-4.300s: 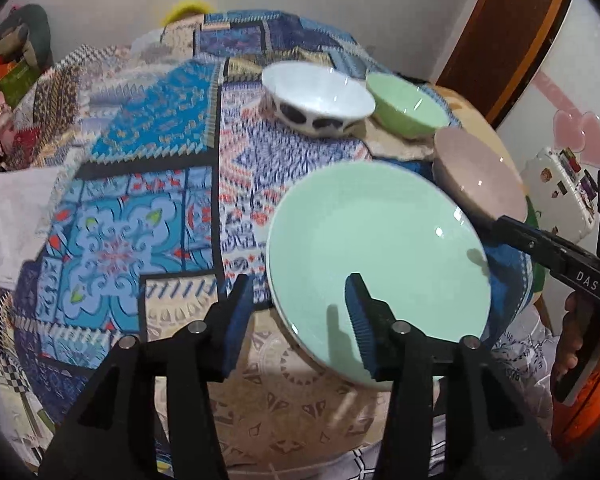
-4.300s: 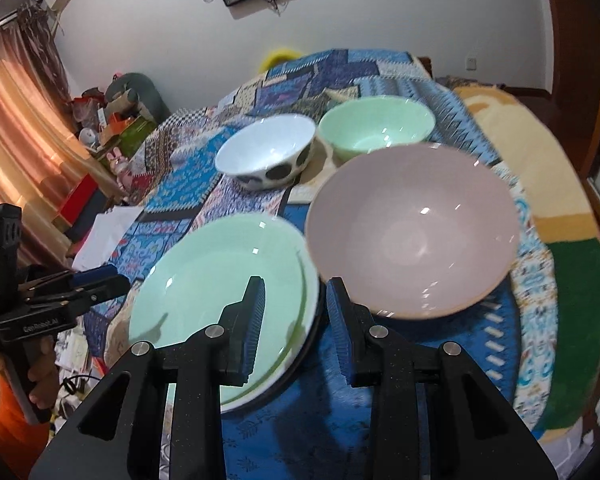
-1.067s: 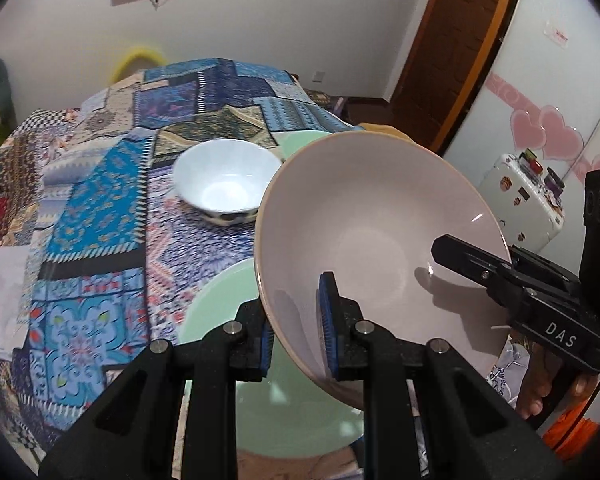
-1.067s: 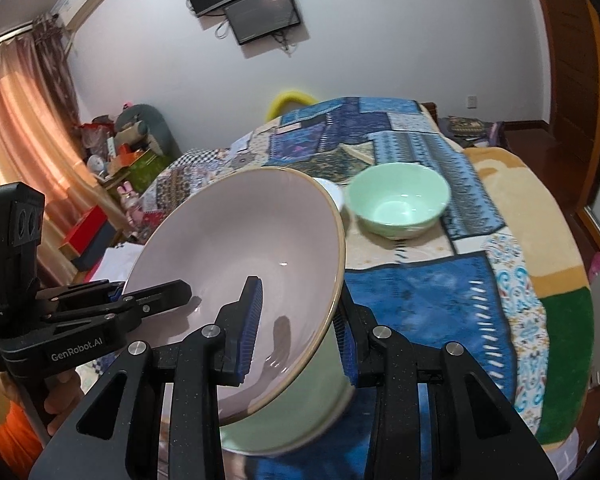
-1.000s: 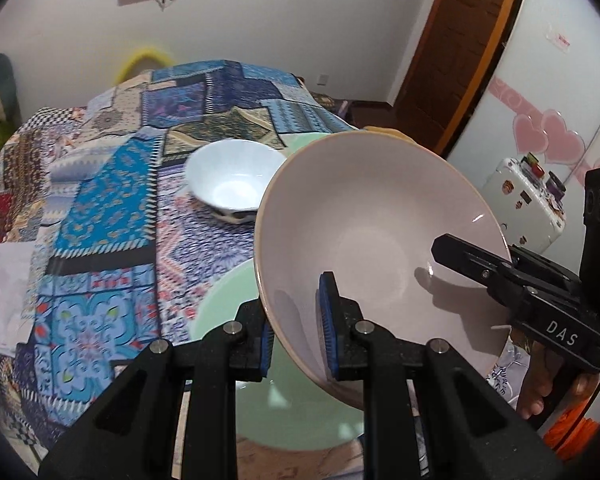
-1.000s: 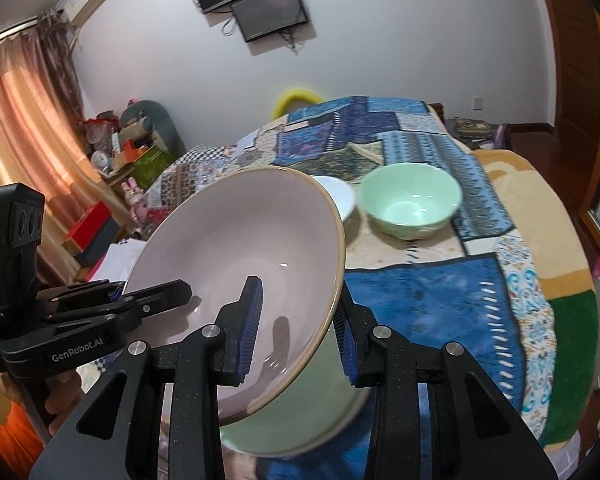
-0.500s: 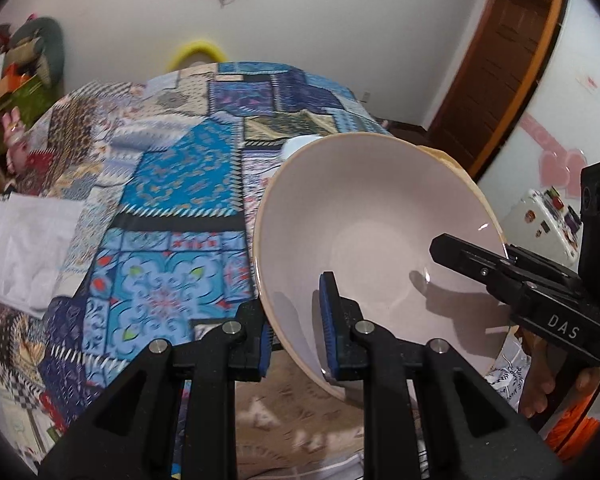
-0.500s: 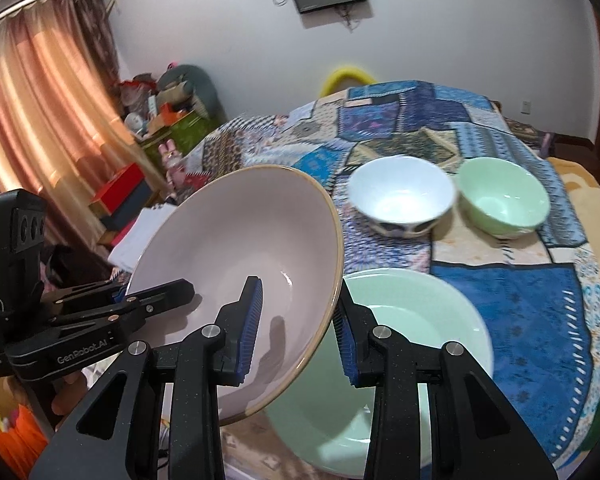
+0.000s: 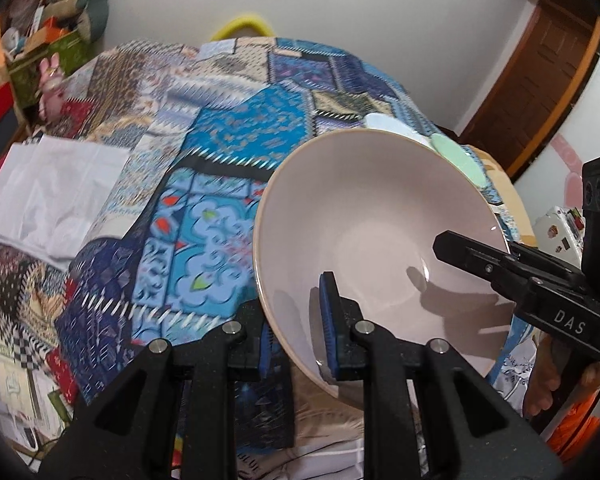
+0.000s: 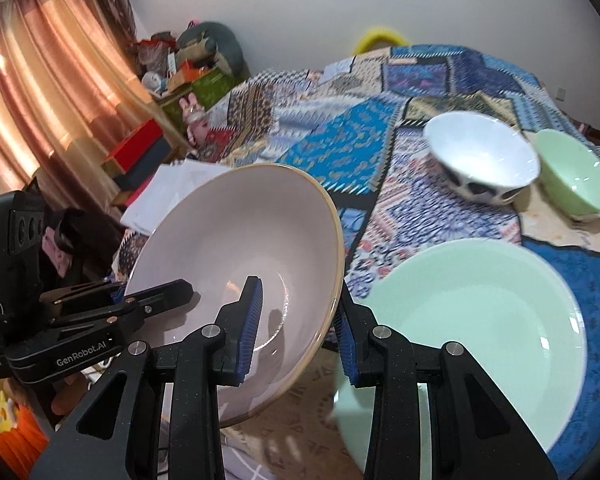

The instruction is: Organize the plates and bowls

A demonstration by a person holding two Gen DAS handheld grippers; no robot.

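Pink bowl is hanging tilted above the near edge of the patchwork cloth, its mouth facing the cameras. Both claws are clamping its rim: the left gripper on one side, the right gripper on the opposite side, each with one pad inside. In the left view the bowl is hiding all but slivers of the white bowl and green bowl. In the right view the green plate is lying flat beside it, partly covered by a finger and blurred.
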